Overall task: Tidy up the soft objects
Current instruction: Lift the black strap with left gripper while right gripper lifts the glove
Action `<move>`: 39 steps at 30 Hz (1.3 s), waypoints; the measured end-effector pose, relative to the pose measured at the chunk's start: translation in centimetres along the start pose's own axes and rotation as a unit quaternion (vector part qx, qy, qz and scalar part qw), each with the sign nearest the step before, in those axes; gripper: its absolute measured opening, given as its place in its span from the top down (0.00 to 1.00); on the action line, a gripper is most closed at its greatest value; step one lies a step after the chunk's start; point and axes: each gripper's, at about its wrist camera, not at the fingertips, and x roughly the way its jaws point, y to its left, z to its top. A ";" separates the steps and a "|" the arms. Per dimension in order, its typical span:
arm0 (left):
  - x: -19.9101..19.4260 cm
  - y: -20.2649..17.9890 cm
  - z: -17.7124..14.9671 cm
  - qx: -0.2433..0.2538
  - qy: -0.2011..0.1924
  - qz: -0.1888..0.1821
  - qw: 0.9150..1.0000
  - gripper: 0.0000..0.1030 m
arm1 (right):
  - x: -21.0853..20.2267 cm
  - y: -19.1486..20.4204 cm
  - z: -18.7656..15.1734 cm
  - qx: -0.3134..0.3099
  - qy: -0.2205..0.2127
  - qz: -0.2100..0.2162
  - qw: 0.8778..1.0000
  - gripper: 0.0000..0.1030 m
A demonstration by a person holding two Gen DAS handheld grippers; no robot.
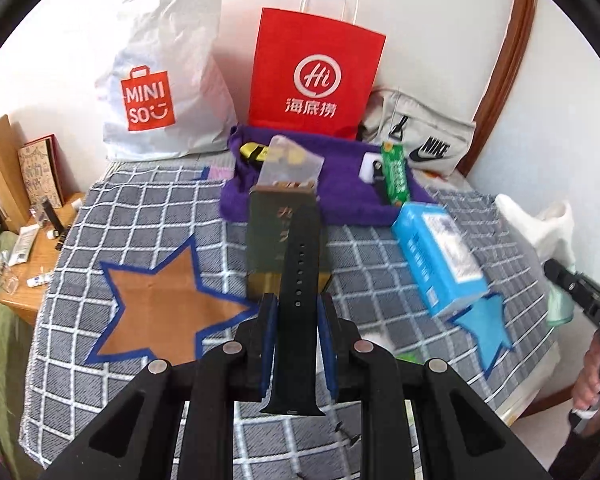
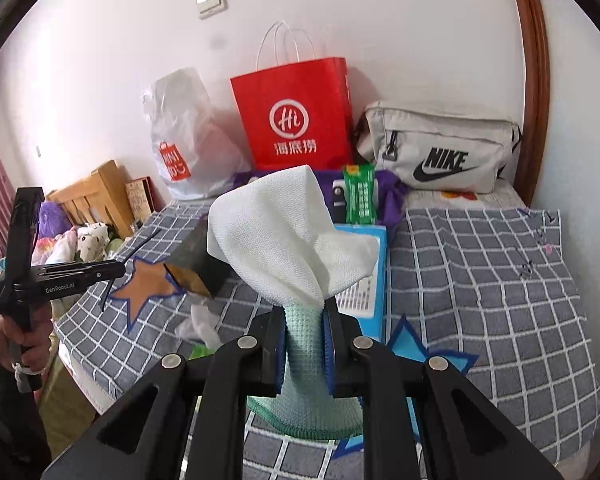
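Left tool (image 1: pixel 298 312) clamped on a black perforated rubber watch strap (image 1: pixel 298 280), held above the grey checked bedspread (image 1: pixel 140 216). Right tool (image 2: pixel 304 344) pinched tight on a white-and-mint knitted cloth (image 2: pixel 284 232), also above the bed. Far side: red paper bag (image 1: pixel 316 76), purple towel (image 1: pixel 340 196).

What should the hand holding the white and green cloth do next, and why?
Probably carry it forward and lower it toward the purple towel. The right gripper is shut on the cloth, which hangs clear above the checked blanket. Other small things already lie on that towel.
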 end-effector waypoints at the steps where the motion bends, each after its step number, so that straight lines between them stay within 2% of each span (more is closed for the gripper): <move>1: 0.0 -0.2 0.3 -0.001 -0.001 -0.001 1.000 0.81 | 0.1 0.0 0.3 -0.001 -0.002 0.001 1.000 0.86; 15: -0.2 -1.0 5.9 -0.001 -0.028 0.011 1.000 0.81 | 1.9 -0.1 5.2 0.005 -0.021 -0.003 1.000 0.86; 22: 1.3 -0.8 7.8 -0.015 -0.017 -0.016 1.000 0.81 | 3.6 -0.4 7.3 0.005 -0.021 0.001 1.000 0.86; 39: 5.7 0.0 12.0 -0.033 0.008 -0.019 0.999 0.81 | 9.0 -1.6 11.3 0.027 -0.006 0.031 0.999 0.86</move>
